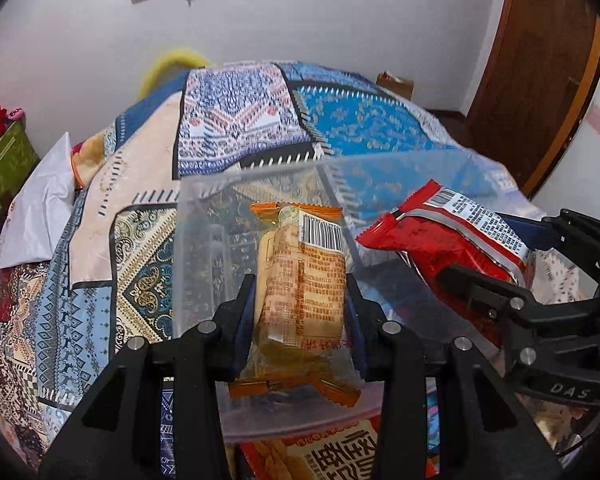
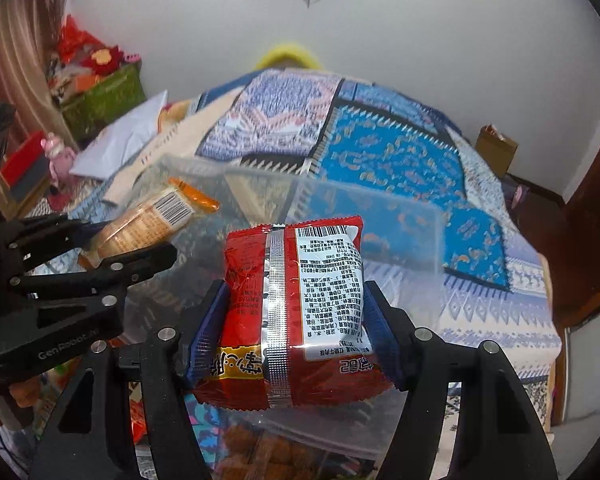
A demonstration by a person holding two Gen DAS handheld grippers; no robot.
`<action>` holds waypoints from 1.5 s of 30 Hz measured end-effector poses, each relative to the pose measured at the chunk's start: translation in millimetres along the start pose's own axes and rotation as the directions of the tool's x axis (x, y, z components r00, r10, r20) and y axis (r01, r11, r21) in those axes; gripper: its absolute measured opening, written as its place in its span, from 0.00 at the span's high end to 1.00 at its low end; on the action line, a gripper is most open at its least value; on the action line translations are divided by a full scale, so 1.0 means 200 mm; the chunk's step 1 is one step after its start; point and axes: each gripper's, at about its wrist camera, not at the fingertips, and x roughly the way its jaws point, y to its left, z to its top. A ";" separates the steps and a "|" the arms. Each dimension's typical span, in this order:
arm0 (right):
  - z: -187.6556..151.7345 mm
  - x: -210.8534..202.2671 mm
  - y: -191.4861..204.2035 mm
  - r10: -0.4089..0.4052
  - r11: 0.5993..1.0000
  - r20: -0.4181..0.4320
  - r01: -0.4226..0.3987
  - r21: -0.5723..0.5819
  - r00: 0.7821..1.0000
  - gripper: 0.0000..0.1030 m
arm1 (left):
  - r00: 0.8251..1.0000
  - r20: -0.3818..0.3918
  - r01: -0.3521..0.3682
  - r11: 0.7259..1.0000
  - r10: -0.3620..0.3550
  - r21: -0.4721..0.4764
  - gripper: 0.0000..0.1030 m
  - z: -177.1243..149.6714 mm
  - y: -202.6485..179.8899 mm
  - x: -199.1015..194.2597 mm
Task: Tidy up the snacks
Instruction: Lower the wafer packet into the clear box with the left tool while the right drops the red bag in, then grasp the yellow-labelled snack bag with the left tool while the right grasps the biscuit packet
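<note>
My left gripper [image 1: 300, 292] is shut on an orange snack packet [image 1: 300, 280] and holds it upright over a clear plastic bin [image 1: 204, 200]. My right gripper [image 2: 296, 300] is shut on a red snack packet [image 2: 292, 320] and holds it over the same bin [image 2: 400, 224]. The red packet [image 1: 452, 232] and the right gripper [image 1: 540, 292] show at the right of the left wrist view. The orange packet [image 2: 148, 220] and the left gripper [image 2: 84, 256] show at the left of the right wrist view.
The bin sits on a bed with a patchwork quilt [image 1: 340, 120]. More snack packs [image 1: 332, 452] lie below the bin's near edge. A white pillow [image 1: 40, 208], a green box [image 2: 104, 100] and a brown door [image 1: 540, 60] stand around the bed.
</note>
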 end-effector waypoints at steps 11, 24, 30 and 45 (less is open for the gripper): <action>-0.02 0.09 0.01 -0.005 1.000 -0.071 0.004 -0.011 0.997 0.38 | 0.998 -0.069 -0.012 1.000 0.012 0.002 0.46 -0.03 0.00 0.11; -0.01 -0.08 0.02 -0.021 1.000 -0.007 0.021 -0.023 1.000 0.36 | 0.999 -0.007 0.039 0.998 -0.039 -0.051 0.44 -0.02 0.03 -0.11; -0.03 -0.30 0.02 -0.008 1.000 0.086 0.009 -0.007 0.996 0.32 | 0.996 0.073 0.048 0.997 -0.043 -0.068 0.43 -0.04 0.04 -0.35; -0.29 -0.65 0.03 0.000 0.999 0.176 -0.010 0.051 0.984 0.25 | 0.984 0.179 0.029 0.998 -0.017 -0.064 0.34 -0.32 0.01 -0.79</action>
